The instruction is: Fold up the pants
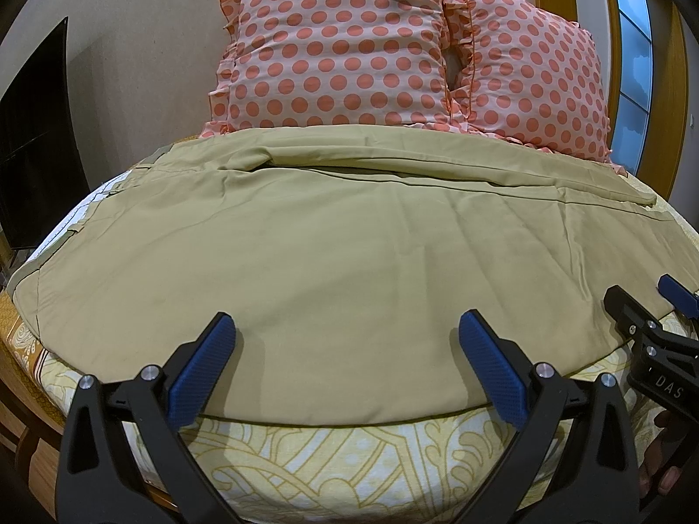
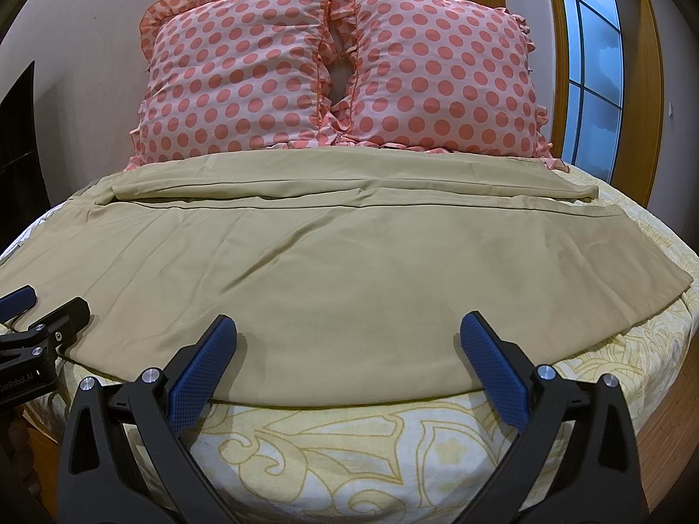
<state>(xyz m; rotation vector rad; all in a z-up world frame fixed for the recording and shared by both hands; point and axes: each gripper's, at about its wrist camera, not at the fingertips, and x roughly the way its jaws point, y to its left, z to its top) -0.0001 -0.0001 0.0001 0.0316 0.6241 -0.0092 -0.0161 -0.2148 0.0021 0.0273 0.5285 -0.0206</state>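
Pants [image 1: 349, 240] lie flat, dotted pillows [image 1: 336, 43] just beyond.

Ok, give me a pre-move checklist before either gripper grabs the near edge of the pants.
1. Left gripper jaws open: ok.
2. Right gripper jaws open: ok.
3. Both grippers empty: ok.
4. Pants spread on the bedsheet, near hem exposed in front of both: ok.
5. Pants free of the pillows: cannot tell; their far edge runs right up to them.
6. Fabric smooth: not ok, creases and a folded band at the far side.
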